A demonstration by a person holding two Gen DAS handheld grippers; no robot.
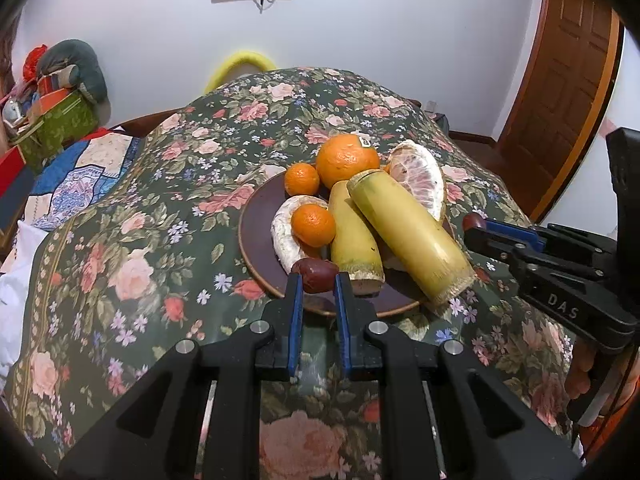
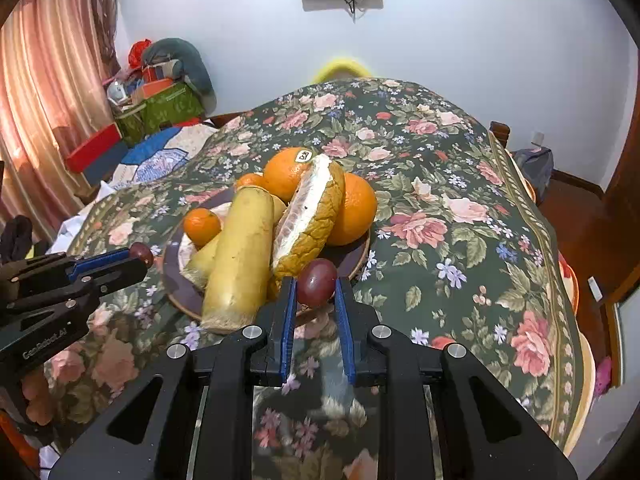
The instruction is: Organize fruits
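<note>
A: What's my left gripper [image 1: 316, 280] doing?

B: Your left blue fingers [image 1: 296, 312] are clamped on a small dark red fruit [image 1: 315, 273], pinched at the tips. It sits right over the near rim of the brown plate [image 1: 256, 236].

A: And my right gripper [image 2: 316, 286]?

B: Same there: the right fingers [image 2: 343, 320] are closed around a round reddish-purple fruit [image 2: 318, 281], also at the near edge of the plate, just ahead of the tips.

A: What lies beyond my fingers?

B: Just past the left tips stand two yellow-green cane sections [image 1: 408, 236], lying side by side and angled toward you. To their left a small mandarin [image 1: 313, 225] rests against a pale pomelo piece [image 1: 285, 240]. Farther ahead sit another mandarin [image 1: 302, 179] and a big orange [image 1: 347, 160] with a sticker. Right of that is a peeled pomelo wedge [image 1: 418, 178].

A: From my right side?

B: The pomelo wedge leans just ahead of the right tips, with a second large orange [image 2: 356, 210] behind it. The plate sits on a desk covered by a floral cloth [image 2: 460, 208].
</note>
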